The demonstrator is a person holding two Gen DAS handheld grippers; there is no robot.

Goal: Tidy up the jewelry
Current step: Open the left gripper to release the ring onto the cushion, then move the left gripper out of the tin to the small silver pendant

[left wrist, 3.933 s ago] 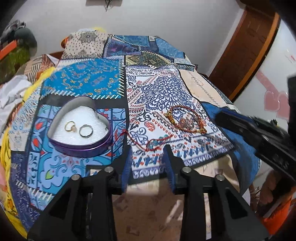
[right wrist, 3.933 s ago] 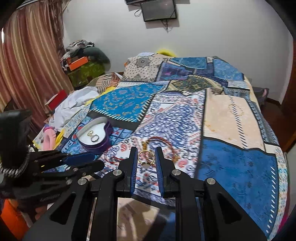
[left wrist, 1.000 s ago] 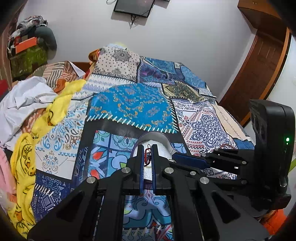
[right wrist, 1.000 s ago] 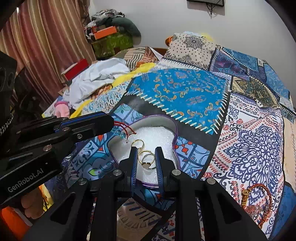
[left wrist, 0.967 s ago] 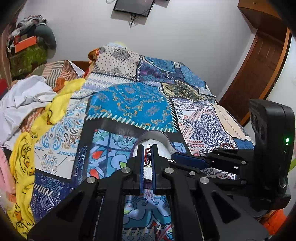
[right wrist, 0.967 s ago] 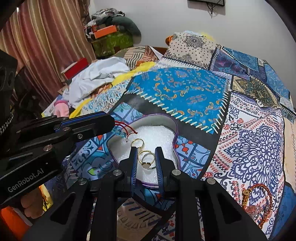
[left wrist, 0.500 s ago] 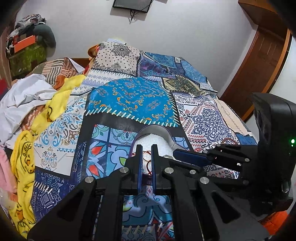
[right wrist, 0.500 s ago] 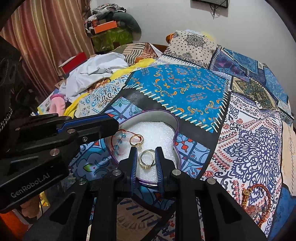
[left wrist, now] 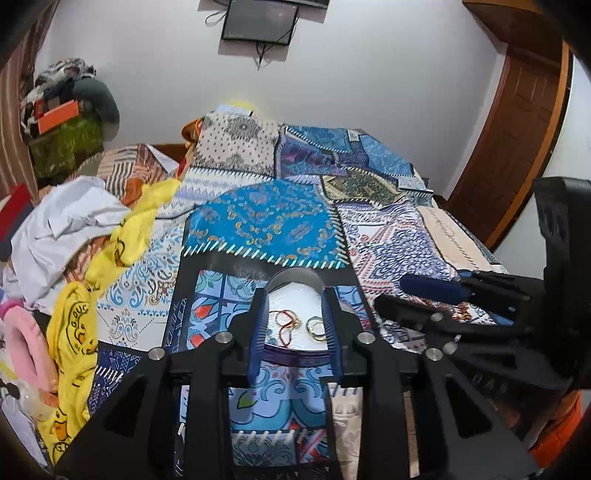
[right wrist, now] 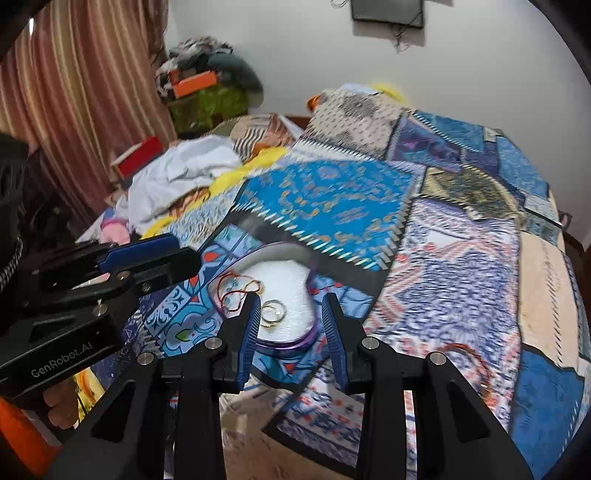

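Most of the jewelry already lies in the heart-shaped purple tin on the bed: a thin red cord bracelet draped at its left lobe and gold rings on the white foam lining. One beaded bracelet is left out on the patchwork bedspread, well to the right of the tin — by my reading the last piece to bring over.

The left gripper and right gripper both hover over the tin with jaws opening and nothing pinched between the pads; the pieces lie free below them.

The bed is heaped with white and yellow clothes on its left side. A striped curtain, a wooden door and a wall-mounted screen frame the room.
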